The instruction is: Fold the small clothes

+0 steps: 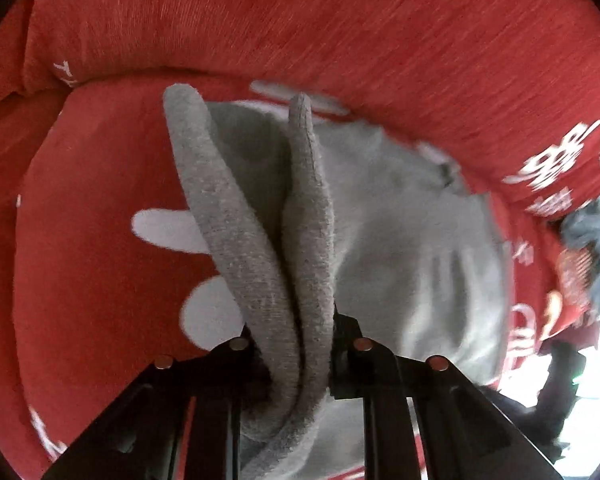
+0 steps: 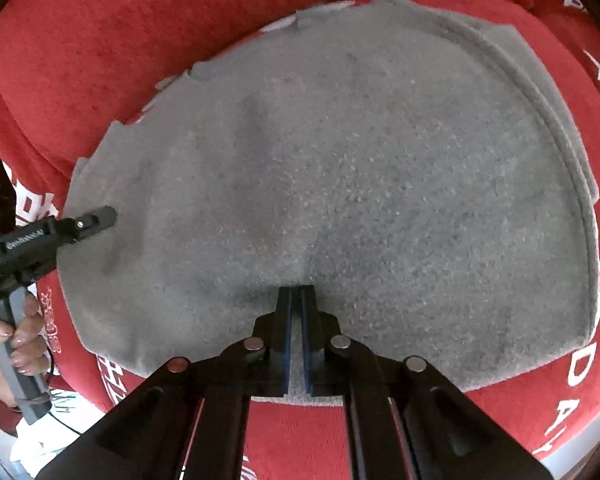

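I am looking down through the left wrist view at the left gripper (image 1: pixel 296 360), and its fingertips are hidden behind a thick doubled fold of the grey garment (image 1: pixel 260 248); the jaws are pinching that fold between them. The fold is rising as two rounded, ribbed-looking ridges toward the upper middle of the frame, while the rest of the cloth is lying blurred at the right. A crumpled bluish cloth (image 1: pixel 592 240) at the right edge is too smeared for me to identify.

In the right wrist view the right gripper (image 2: pixel 297 294) is sitting closed at lower centre, its blue-lined fingers nearly touching, tips pressing into the garment (image 2: pixel 340 160), with a thin sliver of grey cloth between the pads. The fabric is looking fleecy and pilled, spreading wide over the red blanket (image 2: pixel 100 40) with white lettering cut off at the edges. At the left edge, a hand (image 2: pixel 16 340) is holding the other gripper's grey handle.
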### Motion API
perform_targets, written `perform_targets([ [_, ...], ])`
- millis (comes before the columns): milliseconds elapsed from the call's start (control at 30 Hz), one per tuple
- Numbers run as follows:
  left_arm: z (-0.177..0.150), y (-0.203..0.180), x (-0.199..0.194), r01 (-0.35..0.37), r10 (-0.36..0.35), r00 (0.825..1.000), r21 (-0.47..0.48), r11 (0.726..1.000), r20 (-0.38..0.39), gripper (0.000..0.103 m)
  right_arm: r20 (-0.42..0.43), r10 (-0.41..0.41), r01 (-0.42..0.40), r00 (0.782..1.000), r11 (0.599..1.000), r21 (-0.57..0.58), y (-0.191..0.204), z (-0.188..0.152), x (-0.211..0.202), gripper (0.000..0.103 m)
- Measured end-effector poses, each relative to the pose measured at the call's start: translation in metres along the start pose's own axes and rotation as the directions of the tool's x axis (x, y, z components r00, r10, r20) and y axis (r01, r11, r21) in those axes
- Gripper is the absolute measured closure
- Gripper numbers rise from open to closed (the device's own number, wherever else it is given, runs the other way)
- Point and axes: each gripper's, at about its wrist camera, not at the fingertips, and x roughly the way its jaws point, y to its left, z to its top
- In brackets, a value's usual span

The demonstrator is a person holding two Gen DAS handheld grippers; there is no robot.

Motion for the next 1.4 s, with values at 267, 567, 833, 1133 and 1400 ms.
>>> perform_targets([
  [267, 0.005, -0.073, -0.030, 0.130, -0.131, 0.988, 0.020, 0.991, 0.082, 0.088, -0.007, 0.138, -0.137, 0.990, 0.987, 0.089, -0.031, -0.013, -0.022, 0.098],
  [567, 0.002, -0.224, -0.004, 0.166, -0.184, 0.981, 0.231, 0.959, 0.059, 0.088, 0.105, 0.225, -0.243, 0.969, 0.949, 0.200, -0.094, -0.012, -0.073, 0.097],
  [833, -0.038, -0.319, 0.102, 0.018, 0.003, 0.999, 0.420, 0.908, -0.048, 0.088, 0.147, 0.281, -0.315, 0.948, 0.889, 0.332, -0.162, -0.026, -0.085, 0.095],
  [1133, -0.066, -0.346, 0.105, -0.063, 0.076, 0.997, 0.544, 0.837, -0.002, 0.039, 0.148, 0.357, -0.386, 0.922, 0.833, 0.396, -0.191, -0.036, -0.075, 0.094],
  [1400, -0.068, -0.338, 0.063, -0.036, 0.019, 0.999, 0.541, 0.840, 0.038, 0.039, 0.238, 0.421, -0.483, 0.875, 0.748, 0.455, -0.220, -0.035, -0.090, 0.094],
])
